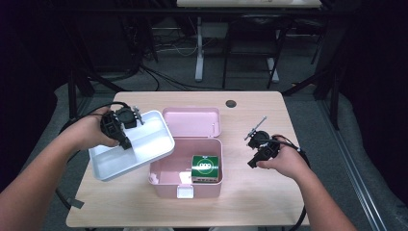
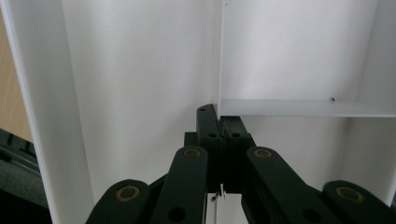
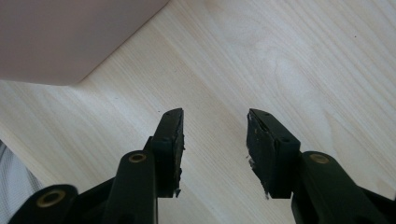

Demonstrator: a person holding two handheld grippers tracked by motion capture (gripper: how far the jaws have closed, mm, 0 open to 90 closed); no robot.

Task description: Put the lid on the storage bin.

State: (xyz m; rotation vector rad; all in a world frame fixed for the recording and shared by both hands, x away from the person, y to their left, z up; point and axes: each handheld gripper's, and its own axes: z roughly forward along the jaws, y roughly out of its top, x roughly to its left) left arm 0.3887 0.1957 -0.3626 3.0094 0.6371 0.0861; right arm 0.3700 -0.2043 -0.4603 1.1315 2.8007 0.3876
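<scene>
While dark room surrounds wooden table (image 1: 250, 202), left gripper (image 1: 126, 144) fingers clamp white tray (image 1: 144, 144), right gripper (image 3: 215, 140) fingers apart.

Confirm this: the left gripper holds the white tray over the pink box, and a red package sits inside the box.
Wrong on one point: the package is green, not red, as the high view shows. The rest stands: the left gripper is shut on a divider of the white tray, held over the open pink box.

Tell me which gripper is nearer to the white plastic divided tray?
Left. The left gripper is shut on the white plastic divided tray; the right gripper rests beyond the pink box.
</scene>
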